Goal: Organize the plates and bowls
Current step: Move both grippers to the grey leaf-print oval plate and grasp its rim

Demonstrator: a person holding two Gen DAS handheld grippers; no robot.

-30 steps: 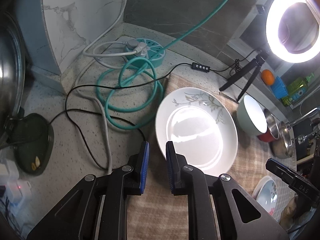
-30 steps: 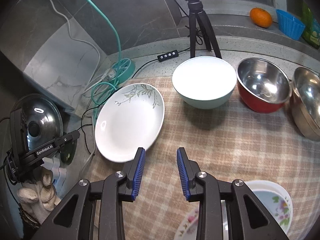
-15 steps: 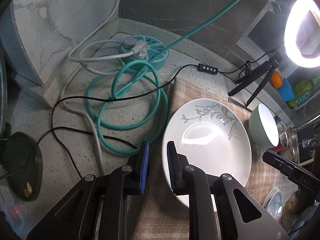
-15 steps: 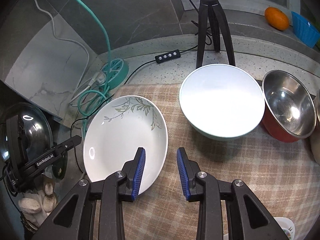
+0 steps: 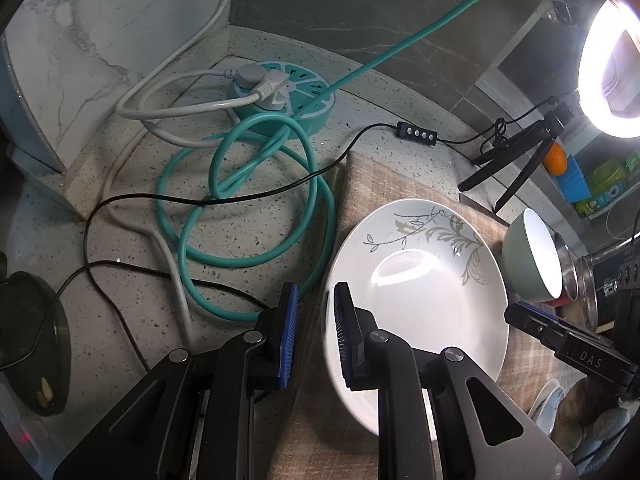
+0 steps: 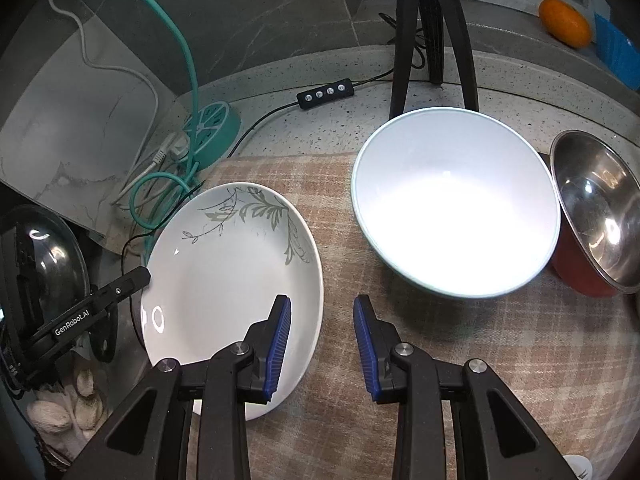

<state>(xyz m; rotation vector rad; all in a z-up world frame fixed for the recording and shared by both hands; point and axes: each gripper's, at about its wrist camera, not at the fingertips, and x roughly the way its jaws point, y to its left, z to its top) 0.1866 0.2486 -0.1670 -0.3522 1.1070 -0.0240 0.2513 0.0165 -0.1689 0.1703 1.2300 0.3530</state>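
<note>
Ring light (image 5: 612, 52) glare, dark fisheye corners

One white plate (image 6: 224, 280) with a leaf pattern lies on the single checked cloth (image 6: 460, 344), and beside it, on the side away from the round teal power strip (image 5: 286, 96), stand three bowls: one pale green bowl (image 6: 456, 212), one red bowl (image 6: 596, 216) with a steel inside, and past that one steel bowl (image 5: 590, 292) seen only at its edge. Two grippers are in view, the left gripper (image 5: 314, 334) and the right gripper (image 6: 322, 350). Behind the pale green bowl are one tripod (image 6: 434, 28), one ring light (image 5: 612, 68), one orange (image 6: 564, 28) and one inline switch (image 6: 326, 94); near the power strip lie one teal cord (image 5: 248, 204), one white cord (image 5: 180, 108) and one black cord (image 5: 224, 198).
</note>
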